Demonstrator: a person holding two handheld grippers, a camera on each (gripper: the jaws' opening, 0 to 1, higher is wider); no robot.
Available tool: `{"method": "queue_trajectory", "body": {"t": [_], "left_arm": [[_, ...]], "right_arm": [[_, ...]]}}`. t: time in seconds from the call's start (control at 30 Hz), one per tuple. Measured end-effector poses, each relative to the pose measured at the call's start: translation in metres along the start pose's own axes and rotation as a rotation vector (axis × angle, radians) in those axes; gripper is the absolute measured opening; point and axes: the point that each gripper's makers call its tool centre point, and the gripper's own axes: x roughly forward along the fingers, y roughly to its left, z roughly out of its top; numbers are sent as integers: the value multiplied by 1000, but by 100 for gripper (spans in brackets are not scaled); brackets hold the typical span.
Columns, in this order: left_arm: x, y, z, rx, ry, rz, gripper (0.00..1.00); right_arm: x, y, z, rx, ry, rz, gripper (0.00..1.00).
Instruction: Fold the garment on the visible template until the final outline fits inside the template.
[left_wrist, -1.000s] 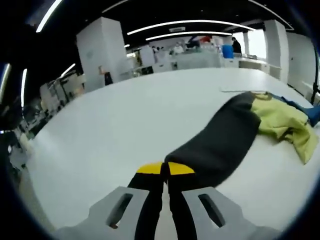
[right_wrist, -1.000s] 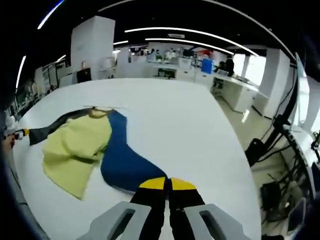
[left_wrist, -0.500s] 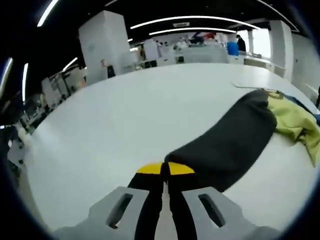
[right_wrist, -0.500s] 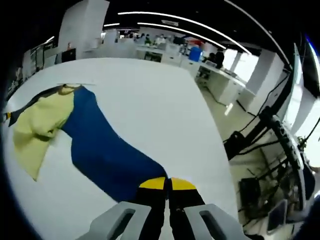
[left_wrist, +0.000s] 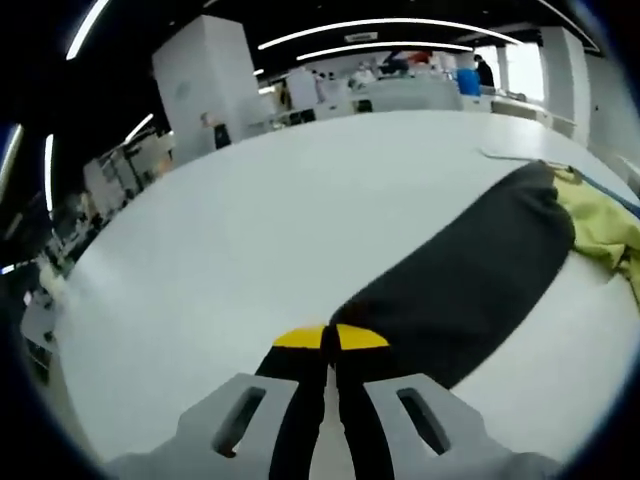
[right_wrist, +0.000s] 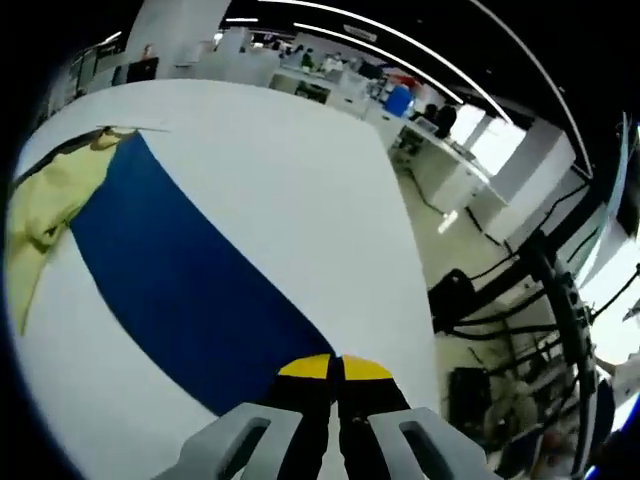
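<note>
Step in hand, as judged: spreading the garment flat ahead of the first fold, each sleeve drawn outward by one gripper.

Left gripper (left_wrist: 331, 338): jaws pressed together, yellow tips meeting on the end of the dark grey sleeve (left_wrist: 470, 270). Sleeve stretched taut and low over the white table (left_wrist: 250, 220), running away to the yellow-green body (left_wrist: 605, 225) at the right edge of the left gripper view.

Right gripper (right_wrist: 335, 367): jaws likewise closed, pinching the end of the blue sleeve (right_wrist: 180, 280). Sleeve pulled into a long straight band across the table (right_wrist: 300, 170), yellow-green body (right_wrist: 45, 205) bunched at its far end, still creased. Table edge close on the right of this view, floor and cables beyond.

Thin pale sheet edge near the collar (left_wrist: 510, 155), possibly the template; cannot confirm, outline mostly hidden.

Next move, judged: lower both sleeve ends to the table and release only once the body lies smooth. Then regrasp for the first fold inward. Care needed with the blue sleeve, held near the table edge: risk of cloth sliding off.
</note>
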Motion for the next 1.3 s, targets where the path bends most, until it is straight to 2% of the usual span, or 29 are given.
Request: {"method": "queue_trajectory", "body": {"t": [0.1, 0.2, 0.3, 0.37, 0.4, 0.47, 0.57, 0.63, 0.8, 1.0, 1.07, 1.1, 1.17, 1.2, 1.27, 1.3], "left_arm": [[1, 1, 2, 1, 0, 4, 0], [4, 6, 7, 21, -1, 20, 0], [3, 7, 13, 30, -9, 36, 0], [3, 6, 18, 58, -27, 29, 4], [2, 6, 19, 61, -29, 29, 8], [1, 3, 25, 41, -53, 12, 18], [-6, -3, 31, 32, -65, 3, 20], [-11, -12, 38, 65, -90, -20, 23], [-24, -34, 49, 84, -132, -96, 33], [-37, -62, 57, 124, -157, -194, 45], [-41, -74, 53, 85, -145, -234, 49], [-43, -79, 52, 61, -141, -248, 51], [-47, -89, 51, 95, -146, -264, 52], [-51, -100, 51, 110, -150, -297, 53], [-58, -115, 55, 89, -180, -338, 54], [-60, -121, 56, 83, -184, -356, 53]], "right_arm": [[6, -2, -1, 14, 20, 5, 0], [8, -2, -2, 79, 25, 16, 0], [7, -1, -3, 88, 31, 22, 0], [4, 2, 1, 111, 10, 35, 0], [3, 4, 2, 127, 7, 38, 2], [0, 6, 3, 173, 10, 39, 13], [-7, 18, 13, 196, -22, 78, 25], [-12, 25, 19, 210, -44, 93, 30], [-23, 52, 32, 253, -78, 178, 48], [-42, 85, 46, 215, -122, 276, 55], [-48, 94, 49, 196, -132, 296, 56], [-50, 99, 50, 189, -135, 309, 57], [-56, 110, 52, 185, -141, 337, 60], [-60, 114, 53, 181, -146, 352, 61], [-66, 124, 55, 172, -154, 380, 65], [-72, 135, 56, 168, -158, 421, 66]]}}
